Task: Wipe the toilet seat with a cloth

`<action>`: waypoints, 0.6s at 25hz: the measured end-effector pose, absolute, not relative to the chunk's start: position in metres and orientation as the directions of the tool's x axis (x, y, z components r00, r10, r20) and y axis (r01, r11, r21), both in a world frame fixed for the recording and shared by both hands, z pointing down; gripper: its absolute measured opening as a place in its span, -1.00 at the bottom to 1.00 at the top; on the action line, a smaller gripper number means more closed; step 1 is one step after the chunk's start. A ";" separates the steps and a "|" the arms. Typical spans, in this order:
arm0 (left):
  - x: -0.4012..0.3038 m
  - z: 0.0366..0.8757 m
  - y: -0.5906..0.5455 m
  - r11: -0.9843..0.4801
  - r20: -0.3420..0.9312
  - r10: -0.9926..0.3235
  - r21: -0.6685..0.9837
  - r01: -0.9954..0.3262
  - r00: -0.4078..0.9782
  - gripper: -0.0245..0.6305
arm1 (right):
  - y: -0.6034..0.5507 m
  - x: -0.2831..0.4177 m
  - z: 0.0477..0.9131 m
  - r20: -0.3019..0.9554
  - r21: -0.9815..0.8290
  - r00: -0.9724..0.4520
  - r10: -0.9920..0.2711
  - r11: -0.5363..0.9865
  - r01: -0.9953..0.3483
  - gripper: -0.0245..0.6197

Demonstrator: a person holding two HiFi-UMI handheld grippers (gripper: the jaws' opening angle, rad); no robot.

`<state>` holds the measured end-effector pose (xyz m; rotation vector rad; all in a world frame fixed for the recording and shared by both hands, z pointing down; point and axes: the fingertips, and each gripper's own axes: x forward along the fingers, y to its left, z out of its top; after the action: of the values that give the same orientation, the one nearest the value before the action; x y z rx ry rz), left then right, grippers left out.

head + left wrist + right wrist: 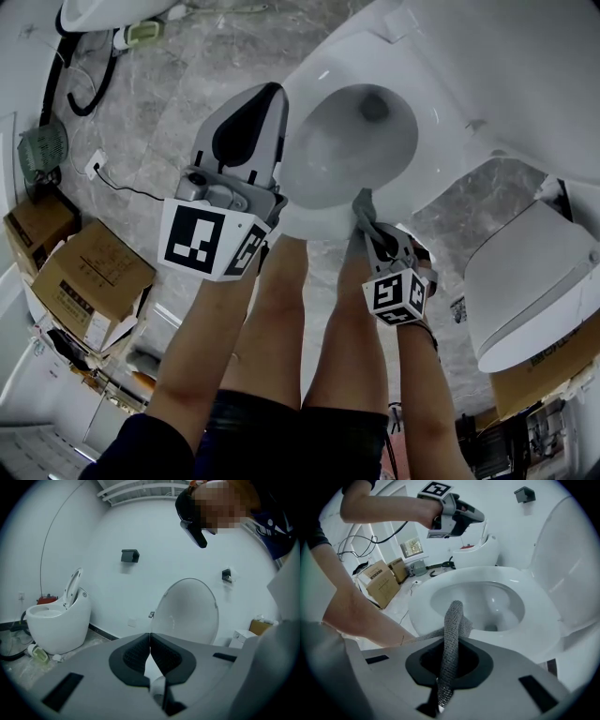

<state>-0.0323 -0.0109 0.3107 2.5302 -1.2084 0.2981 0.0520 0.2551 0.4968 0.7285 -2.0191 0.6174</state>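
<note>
The right gripper's [450, 644] fingers are clamped on the grey cloth [453, 616], at the front rim of the toilet seat [534, 620], whose bowl [492, 602] lies open under the raised lid [572, 559]. The left gripper [150, 637], fingers pressed together, hangs above the seat's left edge

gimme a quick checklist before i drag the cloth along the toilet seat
1. Grey cloth clamped in right gripper: ok.
2. Toilet seat down, lid up: ok.
3. Cloth pressed flat on the seat: cannot tell; it stands bunched at the front rim.
4. Left gripper shut, empty, raised clear of the seat: ok.
5. Nothing lying on the seat ring: ok.
</note>
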 end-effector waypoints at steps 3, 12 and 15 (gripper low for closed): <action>-0.026 0.312 -0.010 -0.597 0.324 -0.709 0.195 -0.778 0.626 -0.86 | 0.237 0.094 0.496 0.873 -0.056 -0.370 -0.318 0.688 -0.724 -0.83; -0.009 0.313 -0.011 -0.608 0.326 -0.699 0.195 -0.769 0.636 -0.86 | 0.191 0.186 0.493 0.876 0.145 -0.152 -0.457 0.551 -0.822 -0.83; -0.005 0.314 -0.013 -0.610 0.326 -0.699 0.195 -0.768 0.637 -0.86 | 0.192 0.182 0.493 0.875 0.134 -0.163 -0.456 0.552 -0.823 -0.83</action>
<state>-0.0047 -0.0125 0.3139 2.5443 -1.1769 0.3116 0.1815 0.1925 0.4927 1.0563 -1.8004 0.4659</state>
